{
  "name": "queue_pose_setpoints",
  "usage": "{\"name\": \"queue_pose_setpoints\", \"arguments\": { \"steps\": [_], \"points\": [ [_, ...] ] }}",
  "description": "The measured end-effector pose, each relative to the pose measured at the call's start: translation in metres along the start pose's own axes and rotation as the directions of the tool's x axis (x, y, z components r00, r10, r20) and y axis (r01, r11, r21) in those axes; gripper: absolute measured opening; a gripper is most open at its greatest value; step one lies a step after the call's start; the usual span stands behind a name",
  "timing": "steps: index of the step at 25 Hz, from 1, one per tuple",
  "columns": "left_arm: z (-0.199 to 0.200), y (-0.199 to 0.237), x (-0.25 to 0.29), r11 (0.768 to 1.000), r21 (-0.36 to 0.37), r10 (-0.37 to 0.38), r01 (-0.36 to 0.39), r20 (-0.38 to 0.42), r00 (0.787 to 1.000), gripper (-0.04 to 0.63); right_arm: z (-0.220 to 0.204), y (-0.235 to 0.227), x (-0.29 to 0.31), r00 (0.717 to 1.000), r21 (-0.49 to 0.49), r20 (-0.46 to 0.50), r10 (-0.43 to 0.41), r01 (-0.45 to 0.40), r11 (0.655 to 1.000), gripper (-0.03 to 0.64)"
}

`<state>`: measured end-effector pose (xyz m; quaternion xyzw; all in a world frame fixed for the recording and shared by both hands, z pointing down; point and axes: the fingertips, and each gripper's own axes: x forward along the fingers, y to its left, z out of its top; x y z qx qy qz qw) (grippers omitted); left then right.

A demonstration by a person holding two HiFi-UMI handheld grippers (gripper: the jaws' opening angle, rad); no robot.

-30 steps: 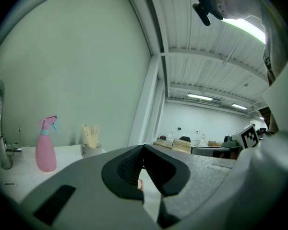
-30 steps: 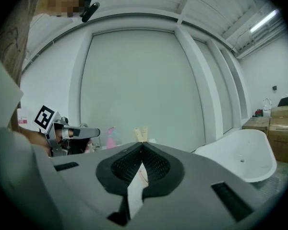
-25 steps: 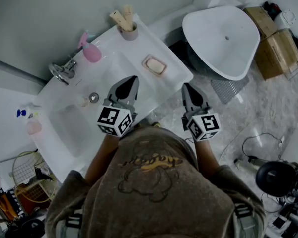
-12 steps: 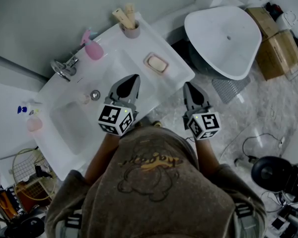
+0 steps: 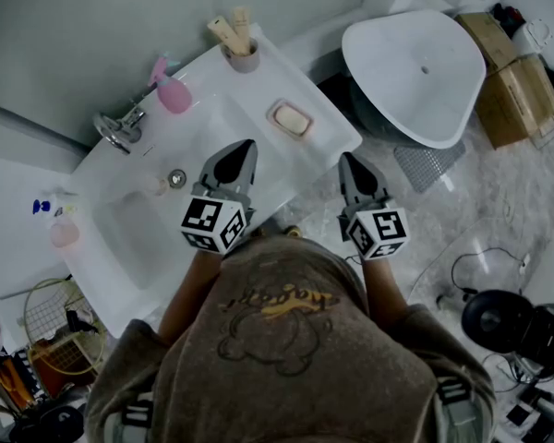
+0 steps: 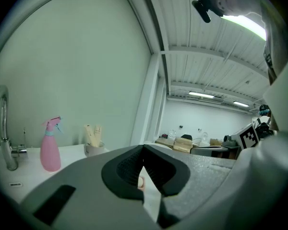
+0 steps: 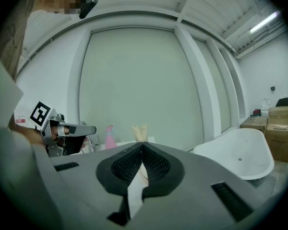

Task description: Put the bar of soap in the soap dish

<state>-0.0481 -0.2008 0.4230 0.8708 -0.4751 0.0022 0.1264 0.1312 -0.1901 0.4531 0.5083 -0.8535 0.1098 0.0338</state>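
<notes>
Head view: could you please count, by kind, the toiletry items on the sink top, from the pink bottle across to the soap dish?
Pink spray bottle: 1
Cup holding sticks: 1
Soap dish: 1
Bar of soap, lying in the dish: 1
Total: 4

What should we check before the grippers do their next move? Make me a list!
1. Soap in its place: the bar of soap lies in the soap dish. Ok.
2. Left gripper empty: jaws together, nothing between them. Ok.
3. Right gripper empty: jaws together, nothing between them. Ok.
4. Grippers clear of the dish: both sit near the front edge of the sink counter, not touching the dish. Ok.
5. Nothing tipped over: the pink spray bottle and the cup stand upright at the back. Ok.
6. Soap dry or slippery: cannot tell.
</notes>
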Motion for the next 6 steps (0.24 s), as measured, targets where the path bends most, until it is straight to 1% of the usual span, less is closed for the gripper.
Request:
{"name": "queue_pose_setpoints", "arguments": {
  "steps": [6],
  "points": [
    [0.001, -0.0003, 0.0001, 1.0, -0.001, 0.002, -0.002, 0.002, 1.0, 0.002, 0.0002, -0.001, -0.0001, 1.0, -0.005, 0.003, -0.002, 0.002, 1.0, -0.002]
  ]
}}
